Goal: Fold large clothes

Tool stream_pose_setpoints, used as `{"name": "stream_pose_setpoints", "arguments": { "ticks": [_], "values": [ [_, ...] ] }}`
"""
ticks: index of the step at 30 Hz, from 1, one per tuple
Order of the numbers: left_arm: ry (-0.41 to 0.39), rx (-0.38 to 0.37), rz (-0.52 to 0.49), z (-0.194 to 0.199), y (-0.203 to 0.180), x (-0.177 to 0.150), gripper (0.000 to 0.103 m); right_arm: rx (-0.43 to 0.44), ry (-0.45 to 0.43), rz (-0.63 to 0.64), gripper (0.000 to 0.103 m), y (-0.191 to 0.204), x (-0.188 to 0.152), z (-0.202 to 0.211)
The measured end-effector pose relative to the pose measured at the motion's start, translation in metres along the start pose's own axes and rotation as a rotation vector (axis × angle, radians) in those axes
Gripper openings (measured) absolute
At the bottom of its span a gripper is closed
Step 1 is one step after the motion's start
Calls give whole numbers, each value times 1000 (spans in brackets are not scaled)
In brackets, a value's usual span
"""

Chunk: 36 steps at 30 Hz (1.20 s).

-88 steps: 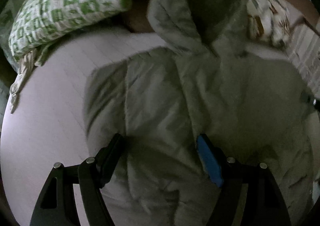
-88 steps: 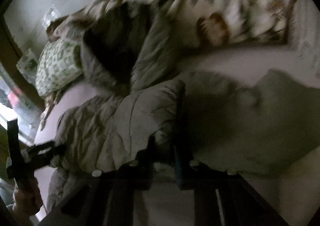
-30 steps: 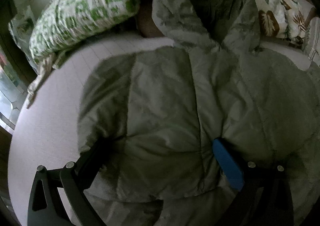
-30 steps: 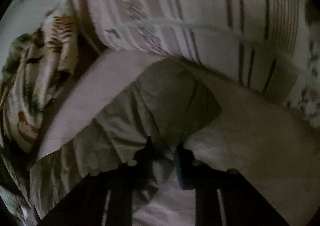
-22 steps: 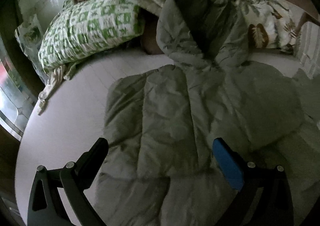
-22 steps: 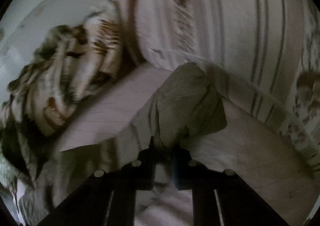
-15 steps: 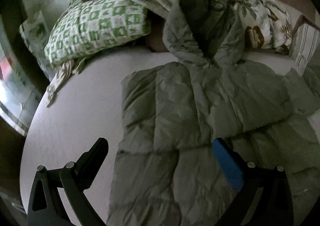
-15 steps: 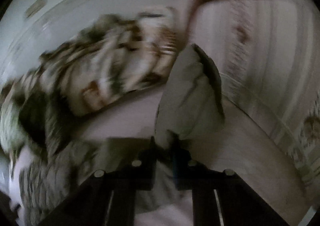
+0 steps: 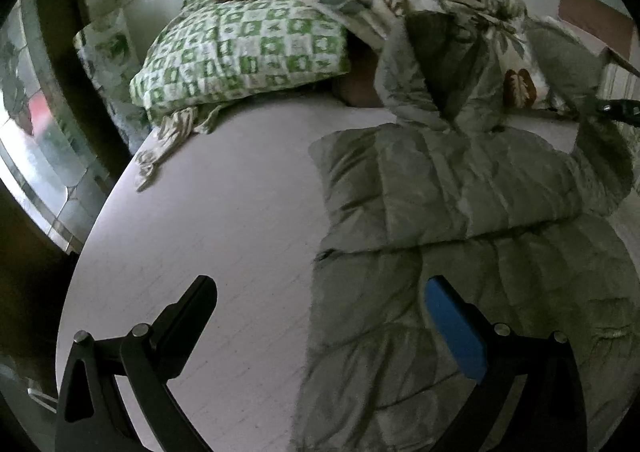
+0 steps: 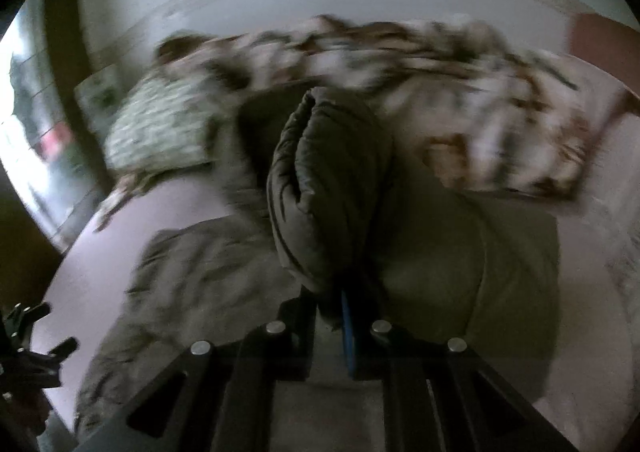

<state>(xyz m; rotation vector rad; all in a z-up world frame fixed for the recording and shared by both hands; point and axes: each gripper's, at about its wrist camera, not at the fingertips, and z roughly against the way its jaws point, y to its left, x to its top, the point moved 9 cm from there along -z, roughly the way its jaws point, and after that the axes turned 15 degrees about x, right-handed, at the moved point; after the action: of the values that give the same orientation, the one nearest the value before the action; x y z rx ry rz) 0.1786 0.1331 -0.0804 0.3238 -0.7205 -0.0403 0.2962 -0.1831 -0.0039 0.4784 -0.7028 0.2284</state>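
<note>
right claw [image 10: 330, 316]: clamps jacket sleeve [image 10: 328, 188] | left claw [image 9: 320, 304]: empty, above jacket edge

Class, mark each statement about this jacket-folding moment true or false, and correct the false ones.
1. The right gripper is shut on a sleeve of the grey padded jacket. True.
2. The left gripper is clamped on the jacket's hem. False: its jaws stand wide open, holding nothing.
3. A green checked pillow lies at the head of the bed. True.
4. The jacket's hood is tucked under the jacket. False: it lies open above the collar, against the leaf-patterned blanket.
</note>
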Motion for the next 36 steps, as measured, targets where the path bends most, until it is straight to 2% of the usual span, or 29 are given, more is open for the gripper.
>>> {"name": "stream_pose_setpoints", "arguments": {
  "ticks": [4, 8, 11, 13, 15, 16, 17, 20, 24, 27, 33, 36],
  "values": [
    [23, 6, 50, -8, 23, -7, 103, 111, 69, 12, 12, 57, -16, -58],
    [52, 15, 93, -18, 39, -17, 103, 158, 186, -2, 14, 87, -54, -120],
    [69, 18, 104, -25, 44, -23, 103, 98, 242, 7, 16, 90, -84, -151],
    [73, 20, 106, -26, 45, -23, 103, 91, 245, 6, 21, 90, -93, -155],
    [76, 17, 113, -27, 43, -22, 103, 126, 231, -7, 38, 91, -93, -149],
    [77, 12, 116, -27, 42, -22, 103, 153, 229, -13, 74, 93, -92, -144],
    [80, 5, 120, -27, 39, -20, 103, 172, 221, -12, 96, 95, -89, -139],
    [82, -17, 124, -25, 27, -13, 103, 186, 199, 22, 96, 98, -83, -117],
    [104, -66, 122, -27, 2, -2, 103, 182, 153, -20, 96, 80, -77, -82],
    [128, -106, 127, -29, -23, 11, 103, 112, 118, -80, 96, 37, -77, -53],
    [152, -137, 118, -37, -62, 38, 103, -40, 67, -233, 96, -60, -83, -7],
    [157, -138, 104, -49, -80, 54, 103, -88, 36, -295, 96, -99, -84, 10]
  ]
}}
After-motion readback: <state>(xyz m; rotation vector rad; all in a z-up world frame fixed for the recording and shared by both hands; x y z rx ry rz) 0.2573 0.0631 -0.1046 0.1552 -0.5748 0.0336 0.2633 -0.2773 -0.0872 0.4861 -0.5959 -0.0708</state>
